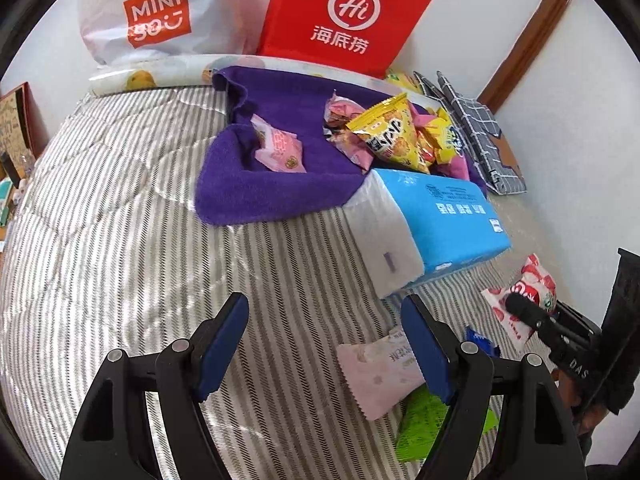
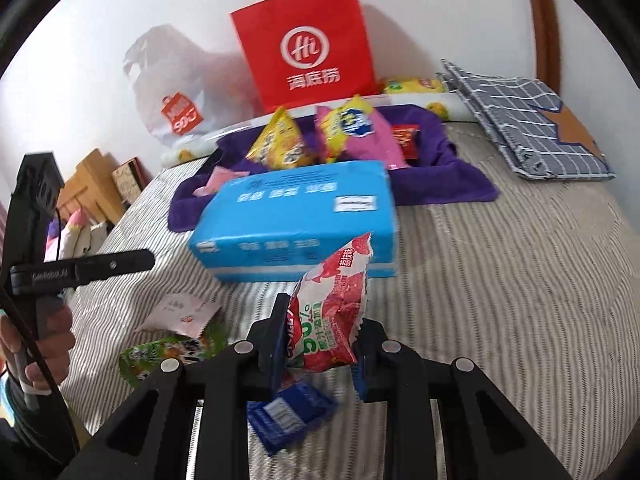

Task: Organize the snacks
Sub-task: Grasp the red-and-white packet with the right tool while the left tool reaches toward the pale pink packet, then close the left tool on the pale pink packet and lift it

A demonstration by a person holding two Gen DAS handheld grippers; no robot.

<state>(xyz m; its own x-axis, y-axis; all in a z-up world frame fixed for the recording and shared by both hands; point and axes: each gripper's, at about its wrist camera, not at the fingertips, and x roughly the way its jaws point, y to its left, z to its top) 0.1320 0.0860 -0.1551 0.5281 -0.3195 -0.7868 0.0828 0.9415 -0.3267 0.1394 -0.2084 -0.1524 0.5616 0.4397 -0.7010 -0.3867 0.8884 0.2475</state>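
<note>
green pkt (image 1: pixel 420 420) half hidden by left claw (image 1: pixel 324 346)

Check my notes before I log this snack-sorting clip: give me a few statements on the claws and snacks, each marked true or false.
1. The right claw is shut on the red-and-white snack packet. True.
2. The left claw holds a pink packet. False: it is open and empty.
3. The blue tissue pack lies on the striped quilt. True.
4. The purple towel is bare. False: snack packets lie on it.
</note>
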